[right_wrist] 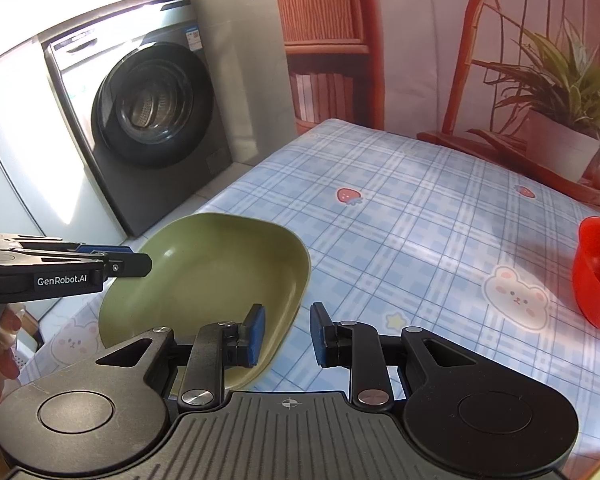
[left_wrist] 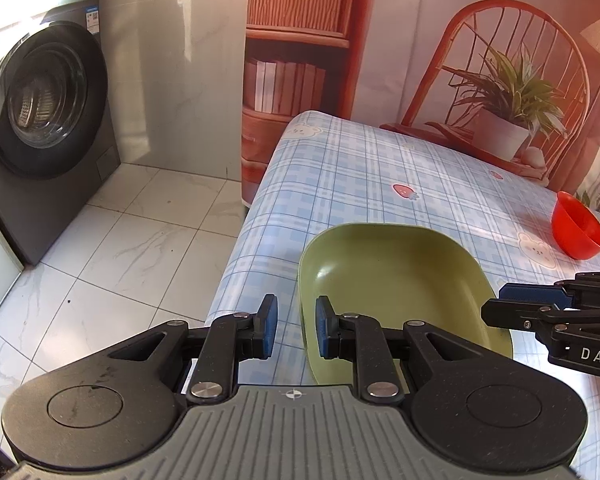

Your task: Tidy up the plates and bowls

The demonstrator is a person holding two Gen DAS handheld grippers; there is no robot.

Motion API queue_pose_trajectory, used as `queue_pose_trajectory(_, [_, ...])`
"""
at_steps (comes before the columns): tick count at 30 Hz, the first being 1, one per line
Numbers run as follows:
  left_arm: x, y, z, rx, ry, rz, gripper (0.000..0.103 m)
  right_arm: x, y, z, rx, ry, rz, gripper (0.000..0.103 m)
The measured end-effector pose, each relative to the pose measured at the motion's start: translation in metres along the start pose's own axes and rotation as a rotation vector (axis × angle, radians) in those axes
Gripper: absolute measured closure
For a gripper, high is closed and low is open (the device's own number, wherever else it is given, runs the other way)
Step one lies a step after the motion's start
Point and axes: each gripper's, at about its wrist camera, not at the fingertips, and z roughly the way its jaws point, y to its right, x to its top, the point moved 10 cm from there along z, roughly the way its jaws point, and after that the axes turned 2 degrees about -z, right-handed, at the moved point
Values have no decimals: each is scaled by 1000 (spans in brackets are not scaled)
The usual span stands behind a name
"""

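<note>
**2 open grippers flanking a green plate**

A green plate (left_wrist: 396,280), squarish with rounded corners and a raised rim, is sitting on the table (left_wrist: 340,168) near its front left corner, on a blue plaid cloth printed with bears and strawberries. The left gripper (left_wrist: 296,328) is hovering at the plate's left rim with its jaws standing apart; the rim is lying in the gap between the 2 blue pads (left_wrist: 268,326), and whether either pad is touching it cannot be told. The right gripper (right_wrist: 286,334) is hanging at the opposite rim, its jaws also parted and gripping nothing: its left pad is showing over the plate's inner edge while its right pad is showing over the cloth. In the left wrist view the right gripper is reaching in from the right, level with the plate's rim.

A red bowl (left_wrist: 576,226) is tilting on the cloth well to the right of the plate, its opening facing left. A grey washing machine (right_wrist: 148,120) is standing on the tiled floor (left_wrist: 120,248) beyond the table's left edge.
</note>
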Motion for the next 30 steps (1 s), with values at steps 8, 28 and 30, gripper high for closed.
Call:
queue_pose_trajectory(8, [-13,5,6,-26,-31,-36,83,-8,1,5,21,-18,20,91])
queue_pose_trajectory(28, [-18,56,-11,-36,-42,37,87,-27,25,-57,1,65,107,91])
queue_pose_trajectory(30, [-18,65,-14,-44,-41,51,87,-26,30,-68,-4,86,115,91])
